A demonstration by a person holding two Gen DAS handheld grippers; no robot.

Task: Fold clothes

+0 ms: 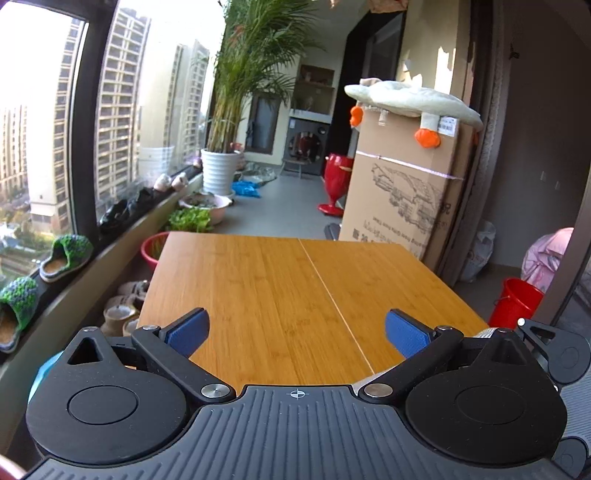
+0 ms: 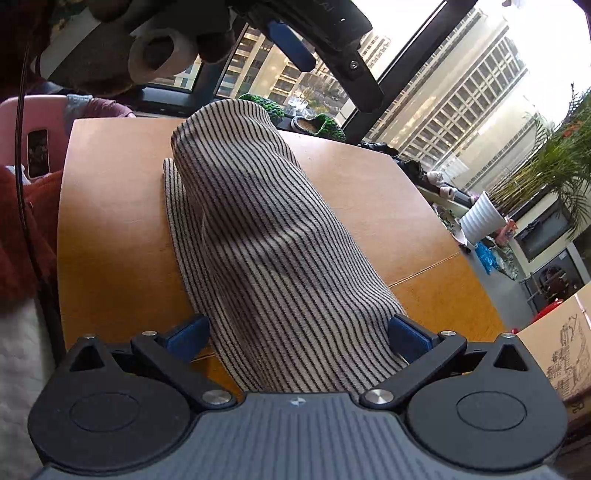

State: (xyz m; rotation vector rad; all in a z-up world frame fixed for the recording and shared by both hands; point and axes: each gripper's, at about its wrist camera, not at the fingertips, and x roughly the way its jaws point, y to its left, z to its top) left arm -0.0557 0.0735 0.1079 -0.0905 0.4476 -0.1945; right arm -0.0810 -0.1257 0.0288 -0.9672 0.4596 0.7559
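Observation:
A beige garment with thin black stripes [image 2: 258, 229] lies in a long folded strip on the wooden table [image 2: 110, 221]. My right gripper [image 2: 299, 332] is open, its blue pads on either side of the strip's near end, with the cloth between them. My left gripper [image 1: 297, 330] is open and empty over the bare wooden table [image 1: 277, 288]; no garment shows in the left wrist view. The left gripper also shows from below at the top of the right wrist view [image 2: 314, 33], above the garment's far end.
A tall cardboard box [image 1: 402, 192] with a plush toy on top stands past the table's far right. A red bucket [image 1: 515, 302] is right of the table. Potted palm [image 1: 221, 162], basins and slippers [image 1: 66, 254] line the window side. A pink chair [image 2: 33, 129] is at the table's end.

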